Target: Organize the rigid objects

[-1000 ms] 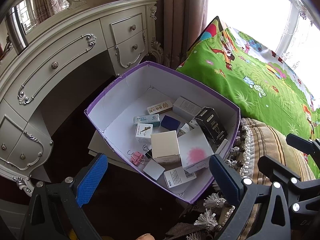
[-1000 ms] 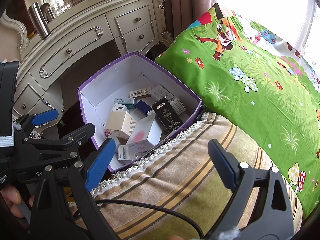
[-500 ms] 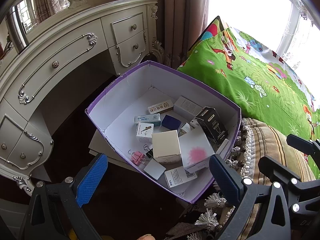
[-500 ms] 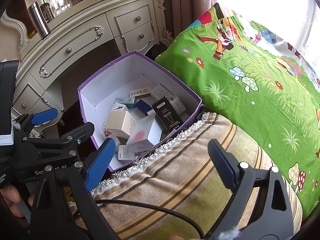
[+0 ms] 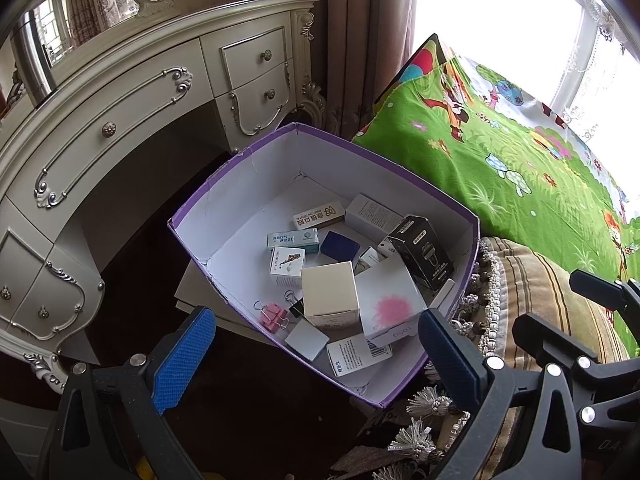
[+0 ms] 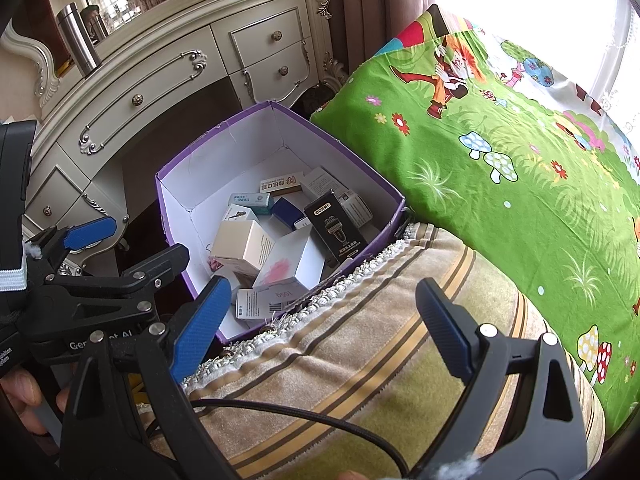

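Bedside purple box (image 5: 436, 196), unmoved, contents unchanged

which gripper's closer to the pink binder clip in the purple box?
Left. The left gripper hangs open at the box's near rim, just short of the pink binder clip. The right gripper sits open over the striped cushion, outside the box.

Ornate dresser (image 5: 132, 112) — green cartoon bedspread (image 6: 500, 168)
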Tool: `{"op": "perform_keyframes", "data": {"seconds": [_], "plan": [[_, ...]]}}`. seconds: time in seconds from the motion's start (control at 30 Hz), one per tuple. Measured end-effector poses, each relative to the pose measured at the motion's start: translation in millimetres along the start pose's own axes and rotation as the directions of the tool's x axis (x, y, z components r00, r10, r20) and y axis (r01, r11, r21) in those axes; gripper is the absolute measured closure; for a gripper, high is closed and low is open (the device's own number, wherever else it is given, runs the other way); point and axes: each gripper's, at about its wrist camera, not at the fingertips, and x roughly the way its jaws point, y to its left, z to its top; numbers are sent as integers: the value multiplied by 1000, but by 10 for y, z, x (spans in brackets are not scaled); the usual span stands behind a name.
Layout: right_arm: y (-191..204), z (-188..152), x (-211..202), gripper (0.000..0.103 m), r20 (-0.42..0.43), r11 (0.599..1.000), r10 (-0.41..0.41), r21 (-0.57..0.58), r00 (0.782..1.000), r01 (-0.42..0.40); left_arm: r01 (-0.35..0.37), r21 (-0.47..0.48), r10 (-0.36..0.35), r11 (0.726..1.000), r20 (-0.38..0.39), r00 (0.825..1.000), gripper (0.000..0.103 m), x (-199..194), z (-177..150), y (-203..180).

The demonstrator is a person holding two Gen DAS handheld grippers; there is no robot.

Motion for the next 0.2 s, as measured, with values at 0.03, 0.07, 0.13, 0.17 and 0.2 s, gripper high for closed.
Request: {"op": "perform_keyframes", "data": {"seconds": [0.03,0.07,0.13,0.17,0.2], "plan": [[1,-8,3,8,0,1000,0,-1,1000,0,3,-8,-3,1000,7,1000,0,-9,1,12],[1,-8,3,8,0,1000,1,-1,1000,-1,5,-16,-5,1000,14,1000,0,-17,2,26],[5,-14,4,8,-1,1000,1,-1,1000,-1,4,-27,-3,1000,26,1000,0,-20,6,45],[3,-16,10,8,-2,1000,2,-1,1000,-2,0,-29,1,1000,25,1000,0,-13,5,44],[4,-23,15,8,-3,1000,3,-2,1000,-3,4,-30,-3,1000,21,1000,0,-1,7,48]]}}
